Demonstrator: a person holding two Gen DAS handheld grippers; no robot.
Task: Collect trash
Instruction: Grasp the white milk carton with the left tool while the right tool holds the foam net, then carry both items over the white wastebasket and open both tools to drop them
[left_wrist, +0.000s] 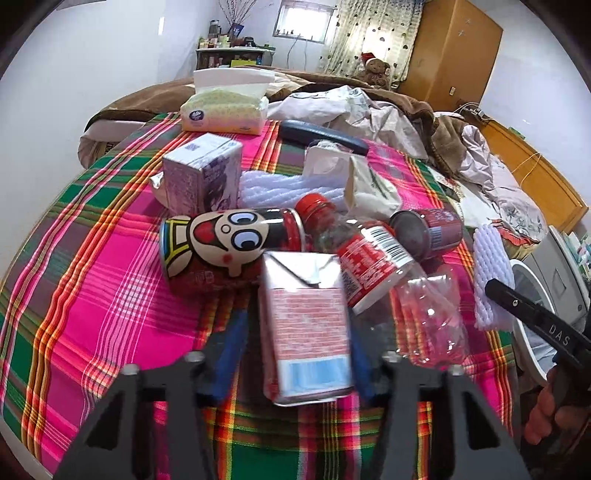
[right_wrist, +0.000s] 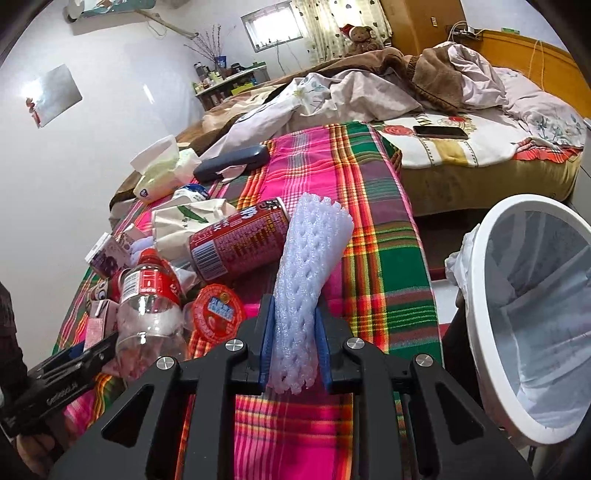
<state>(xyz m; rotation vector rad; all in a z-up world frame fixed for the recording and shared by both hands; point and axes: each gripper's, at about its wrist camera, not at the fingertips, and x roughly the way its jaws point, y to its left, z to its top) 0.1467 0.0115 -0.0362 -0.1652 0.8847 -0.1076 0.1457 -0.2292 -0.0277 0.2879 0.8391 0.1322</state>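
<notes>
Centre-bottom of the right wrist view: right gripper (right_wrist: 293, 345) clenched on a white foam net sleeve (right_wrist: 308, 280), blue pads squeezing its lower end so the rest stands up and leans right, clear of the plaid cloth (right_wrist: 384, 258). Probably held that way for a short carry to the white lined bin (right_wrist: 480, 314) at right edge.

Left wrist view, lower centre: left gripper (left_wrist: 295, 354) straddles a pink-and-white drink carton (left_wrist: 306, 332) lying on the cloth; pads close alongside, contact not clear, so grip unconfirmed. Carton looks flattened at its top, label blurred. Bottle (left_wrist: 373, 266) and cans piled just behind it.
</notes>
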